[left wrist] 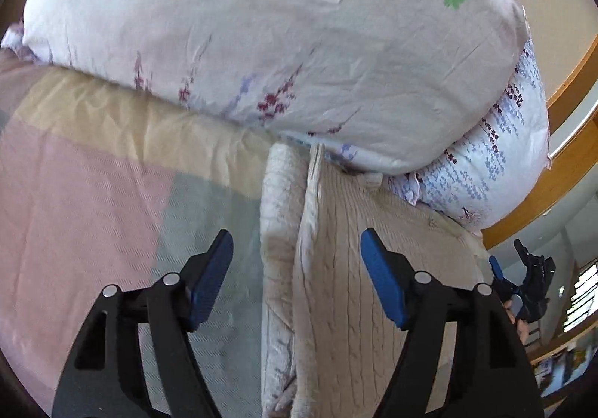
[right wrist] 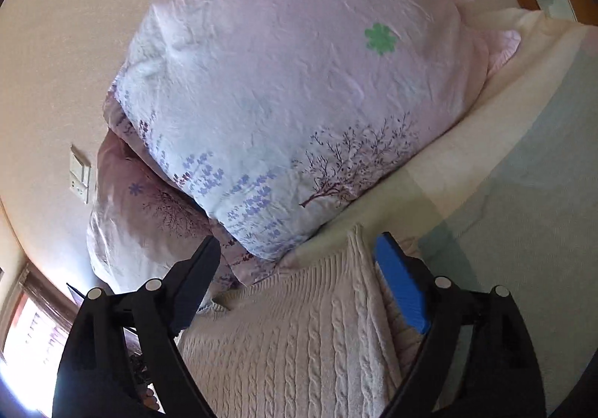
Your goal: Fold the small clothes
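Note:
A cream cable-knit sweater [left wrist: 336,268] lies folded on the bed, one side turned over so a doubled edge runs along its left. My left gripper [left wrist: 297,249] is open, its blue pads spread above that folded edge, holding nothing. The sweater also shows in the right wrist view [right wrist: 299,335]. My right gripper [right wrist: 299,253] is open over the sweater's far end, close to the pillows, holding nothing. The right gripper also shows small at the right edge of the left wrist view [left wrist: 523,279].
Two stacked floral pillows [left wrist: 280,36] sit just beyond the sweater, also in the right wrist view [right wrist: 299,100]. The bedsheet [left wrist: 93,193] has pink, grey-green and yellow blocks. A wooden bed frame [left wrist: 560,163] runs on the right. A wall switch [right wrist: 80,175] is on the wall.

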A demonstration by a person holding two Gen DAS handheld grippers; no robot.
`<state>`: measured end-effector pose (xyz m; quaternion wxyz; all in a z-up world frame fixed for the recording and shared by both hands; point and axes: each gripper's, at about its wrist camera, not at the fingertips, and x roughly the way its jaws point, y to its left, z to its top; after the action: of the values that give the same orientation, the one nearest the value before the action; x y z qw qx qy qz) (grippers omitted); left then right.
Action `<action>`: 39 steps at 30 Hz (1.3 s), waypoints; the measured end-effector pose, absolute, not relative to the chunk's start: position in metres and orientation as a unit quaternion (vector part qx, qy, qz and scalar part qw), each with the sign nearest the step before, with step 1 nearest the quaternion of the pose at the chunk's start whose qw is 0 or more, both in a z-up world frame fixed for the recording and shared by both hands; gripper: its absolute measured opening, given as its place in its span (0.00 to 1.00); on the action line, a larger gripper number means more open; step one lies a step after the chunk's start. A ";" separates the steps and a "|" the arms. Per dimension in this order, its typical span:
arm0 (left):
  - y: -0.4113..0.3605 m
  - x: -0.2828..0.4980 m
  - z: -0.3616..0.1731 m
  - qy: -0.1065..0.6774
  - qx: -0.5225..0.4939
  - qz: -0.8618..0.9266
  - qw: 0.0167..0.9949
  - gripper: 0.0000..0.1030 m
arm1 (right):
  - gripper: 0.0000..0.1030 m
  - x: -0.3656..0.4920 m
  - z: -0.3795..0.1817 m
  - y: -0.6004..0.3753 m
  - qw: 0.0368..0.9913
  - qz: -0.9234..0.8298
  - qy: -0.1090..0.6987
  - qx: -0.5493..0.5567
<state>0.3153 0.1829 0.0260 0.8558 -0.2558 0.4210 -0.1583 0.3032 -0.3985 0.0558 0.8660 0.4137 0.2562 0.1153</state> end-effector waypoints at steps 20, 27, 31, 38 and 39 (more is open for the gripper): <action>-0.011 0.327 0.104 0.381 -0.319 -0.369 0.785 0.13 | 0.85 0.294 0.076 -0.430 0.856 0.131 0.248 0.435; -0.157 0.342 0.066 0.426 -0.376 -0.508 0.647 0.46 | 0.88 0.302 0.058 -0.475 0.845 0.096 0.306 0.428; -0.102 0.325 0.073 0.388 -0.332 -0.426 0.747 0.77 | 0.92 0.321 0.043 -0.473 0.807 0.138 0.382 0.429; -0.063 0.316 0.035 0.473 -0.230 -0.301 0.796 0.81 | 0.91 0.340 0.011 -0.433 0.753 0.185 0.495 0.393; -0.069 0.316 0.028 0.483 -0.222 -0.300 0.792 0.81 | 0.91 0.340 0.012 -0.430 0.754 0.193 0.494 0.389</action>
<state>0.3158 -0.0695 0.0278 0.7916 -0.2223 0.4835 -0.3004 0.3403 -0.4300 0.0120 0.7536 0.3889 0.4937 0.1926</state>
